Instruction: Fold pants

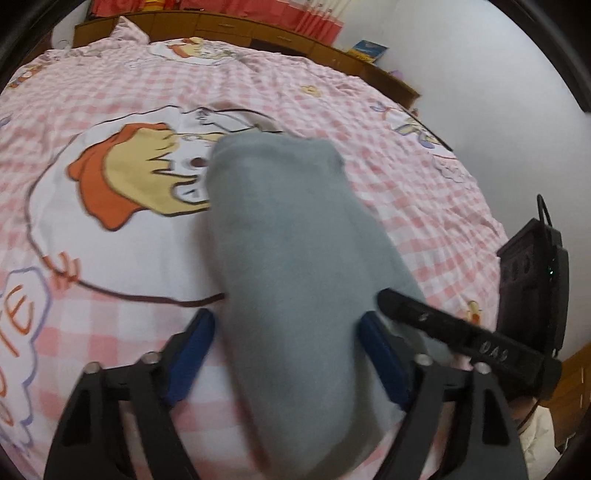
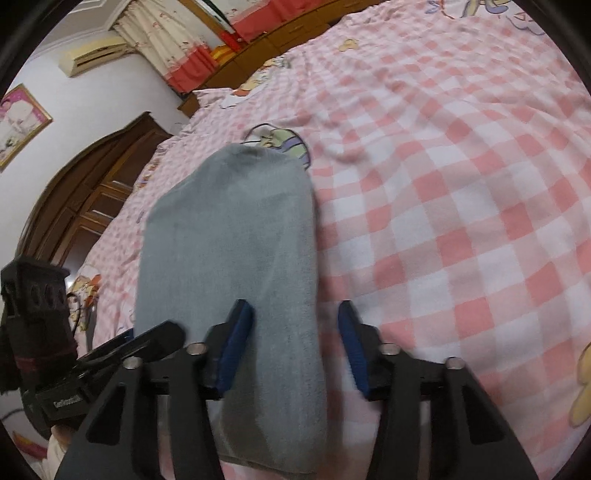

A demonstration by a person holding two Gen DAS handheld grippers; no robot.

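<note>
The grey pants (image 1: 288, 266) lie folded into a long narrow strip on the pink checked bedsheet (image 1: 110, 92). My left gripper (image 1: 286, 325) is open, its blue pads on either side of the strip's near end, just above it. The right gripper's black body (image 1: 461, 339) shows at the strip's right edge. In the right wrist view the same pants (image 2: 229, 258) run away from me. My right gripper (image 2: 293, 317) is open, with its left finger over the cloth and its right finger over the sheet beside the strip's right edge.
The bedsheet (image 2: 461, 184) has cartoon prints, one large one (image 1: 122, 184) left of the pants. A wooden headboard (image 1: 221, 26) stands at the far end. A wooden wardrobe (image 2: 85, 195) stands beyond the bed's left side. The left gripper's body (image 2: 37, 332) is low left.
</note>
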